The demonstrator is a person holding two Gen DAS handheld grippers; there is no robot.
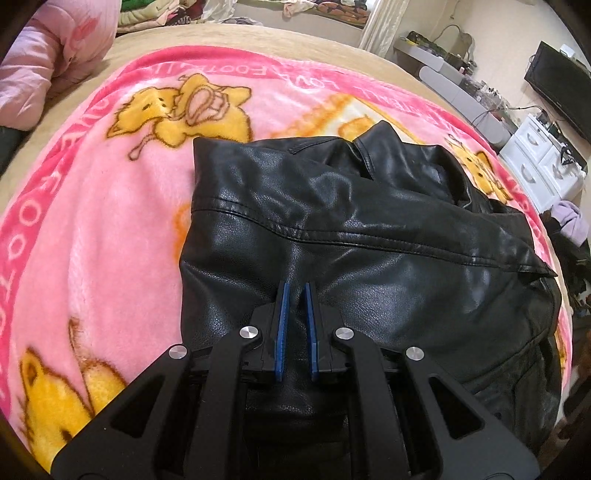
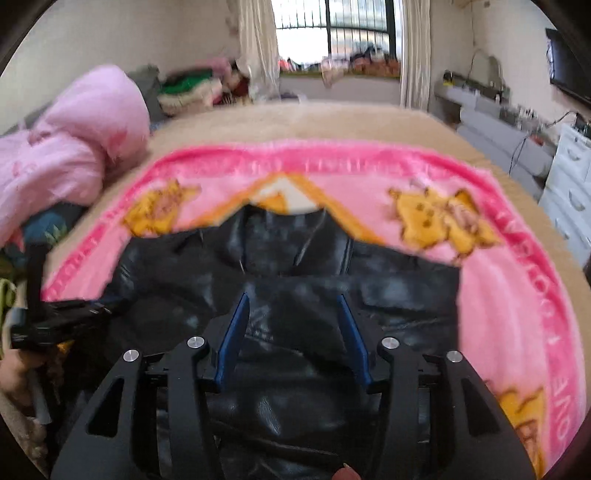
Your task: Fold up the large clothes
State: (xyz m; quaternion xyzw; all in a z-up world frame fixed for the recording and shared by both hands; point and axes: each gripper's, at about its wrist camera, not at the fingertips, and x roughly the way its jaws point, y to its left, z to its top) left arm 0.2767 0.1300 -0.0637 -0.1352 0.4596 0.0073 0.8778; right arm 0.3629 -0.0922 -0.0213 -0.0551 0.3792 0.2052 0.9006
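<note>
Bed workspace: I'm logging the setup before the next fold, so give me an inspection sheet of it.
Surface: pink cartoon blanket spread over a beige bed cover.
Job's things: black leather jacket lying rumpled on the blanket, collar at the far end.
Clutter: pink quilt bunched at the left; piled clothes behind it.
Grippers: left hand-held gripper nearly shut over the jacket; right hand-held gripper open above the jacket, nothing between its fingers.
Cables: wires by the white drawers.
Surroundings: window, curtains, a dark screen.

Left claw (image 1: 295, 291) angled downward, blue fingers nearly together, pinched shut. Right claw (image 2: 293, 306) tilted downward too, fingers spread apart, gripping nothing.
</note>
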